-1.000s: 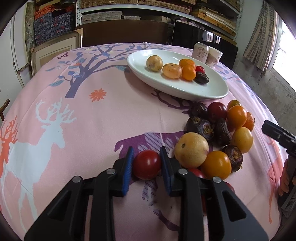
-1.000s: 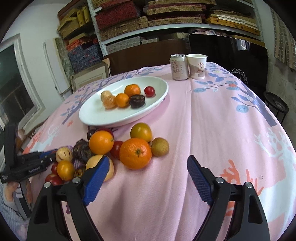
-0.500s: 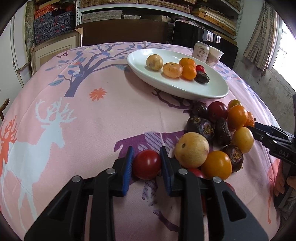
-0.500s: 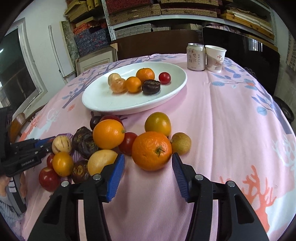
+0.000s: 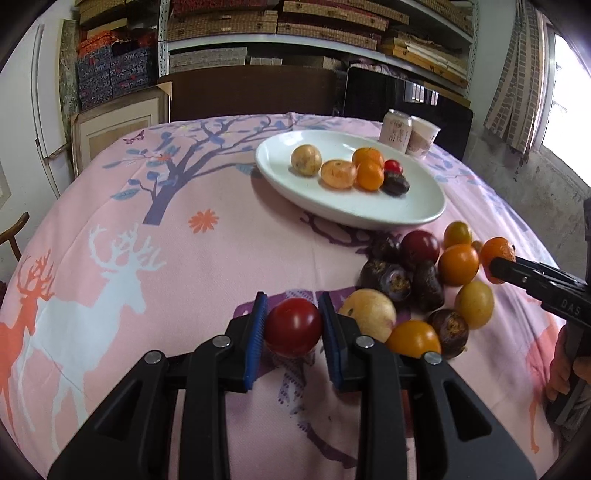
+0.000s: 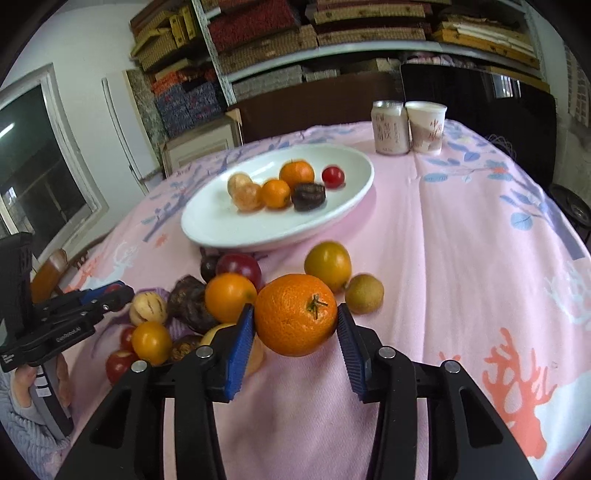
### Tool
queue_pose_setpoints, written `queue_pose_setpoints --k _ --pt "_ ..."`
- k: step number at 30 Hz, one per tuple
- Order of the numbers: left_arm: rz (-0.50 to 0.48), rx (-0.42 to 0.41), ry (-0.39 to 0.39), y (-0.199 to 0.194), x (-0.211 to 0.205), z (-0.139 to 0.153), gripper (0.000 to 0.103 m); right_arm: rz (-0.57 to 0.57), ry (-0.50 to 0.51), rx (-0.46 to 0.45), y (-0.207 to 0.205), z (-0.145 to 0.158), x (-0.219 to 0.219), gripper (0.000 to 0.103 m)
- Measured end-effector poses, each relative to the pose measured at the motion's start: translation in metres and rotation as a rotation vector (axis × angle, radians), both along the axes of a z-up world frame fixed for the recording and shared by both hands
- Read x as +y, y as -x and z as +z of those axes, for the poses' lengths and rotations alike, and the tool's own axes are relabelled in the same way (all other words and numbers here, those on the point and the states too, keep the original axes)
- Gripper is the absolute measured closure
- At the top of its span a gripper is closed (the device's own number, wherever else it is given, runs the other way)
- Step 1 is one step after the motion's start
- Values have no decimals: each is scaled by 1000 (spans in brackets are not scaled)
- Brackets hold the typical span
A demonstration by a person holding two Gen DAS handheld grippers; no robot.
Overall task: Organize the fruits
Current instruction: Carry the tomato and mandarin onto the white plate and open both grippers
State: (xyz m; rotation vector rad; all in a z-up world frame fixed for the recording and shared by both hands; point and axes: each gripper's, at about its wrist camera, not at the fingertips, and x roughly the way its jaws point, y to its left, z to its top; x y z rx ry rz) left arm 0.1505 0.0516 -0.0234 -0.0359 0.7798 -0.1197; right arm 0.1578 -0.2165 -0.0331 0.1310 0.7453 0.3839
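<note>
Left wrist view showed the left tool clenched on a red tomato, white plate at one o'clock. Right tool pinched an orange, plate at eleven o'clock. Lifting clear before swinging over the rim seemed wise.

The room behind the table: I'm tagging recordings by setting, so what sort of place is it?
Probably a home dining area doubling as storage: a round table under a printed tablecloth, a dark wooden chair, and shelves crammed with woven boxes.
</note>
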Motion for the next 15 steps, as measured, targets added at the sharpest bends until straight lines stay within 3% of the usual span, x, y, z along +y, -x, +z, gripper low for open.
queue_pose_setpoints --k 8,15 --pt "-37 -63 66 -56 -21 56 75 -21 -35 -54 -40 47 -1 58" --pt "-48 -9 81 -119 -44 40 75 14 -44 -13 -96 35 31 57"
